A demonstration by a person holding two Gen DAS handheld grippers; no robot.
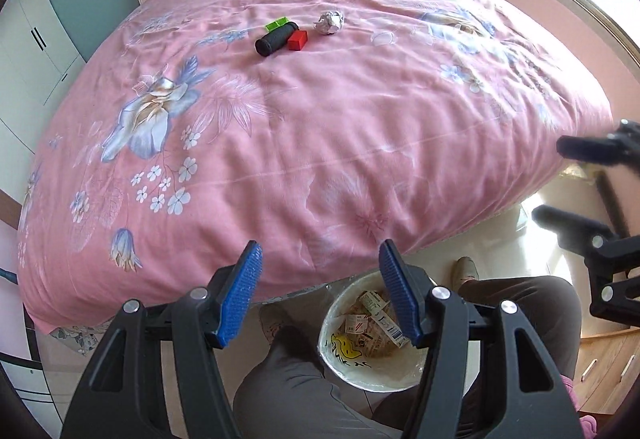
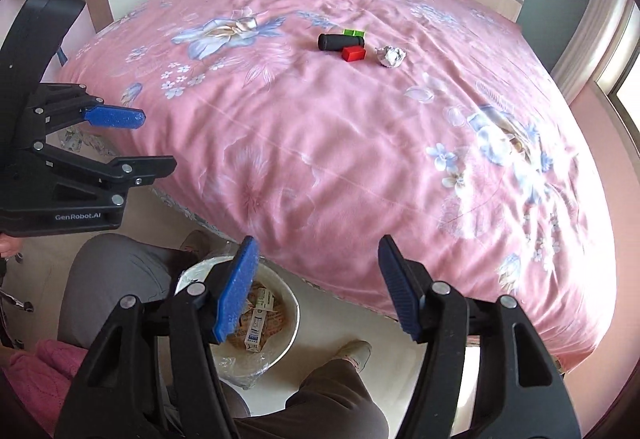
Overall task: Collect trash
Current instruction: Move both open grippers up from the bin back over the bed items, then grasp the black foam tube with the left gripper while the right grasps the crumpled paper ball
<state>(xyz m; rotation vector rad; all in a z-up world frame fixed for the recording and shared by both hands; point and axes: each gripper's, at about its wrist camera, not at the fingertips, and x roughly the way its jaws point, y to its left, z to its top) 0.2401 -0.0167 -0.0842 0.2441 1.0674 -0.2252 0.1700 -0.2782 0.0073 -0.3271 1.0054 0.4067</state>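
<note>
Left wrist view: four loose items lie together on the pink floral bedspread [image 1: 320,143], well apart from both grippers. They are one black cylinder [image 1: 276,39], one red block [image 1: 298,40] touching its end, one green piece [image 1: 277,24] just behind the cylinder, and one crumpled foil ball [image 1: 331,22] just beside the red block. One container is present: a round white trash bin [image 1: 332,367] with a clear liner, standing on the floor at the foot of the bed between the person's legs [image 1: 292,383]. It holds several flattened small cartons [image 1: 376,323]; their exact number cannot be told. The left gripper [image 1: 320,295] hangs above the bin with its jaws spread about halfway and nothing between the blue pads [image 1: 240,299]. In the right wrist view the right gripper [image 2: 316,287] also stands over the bin rim [image 2: 294,323], its jaws apart to a similar width and empty. The same four items appear there on the bedspread: cylinder [image 2: 334,41], red block [image 2: 353,53], green piece [image 2: 354,32] and foil ball [image 2: 390,56].
</note>
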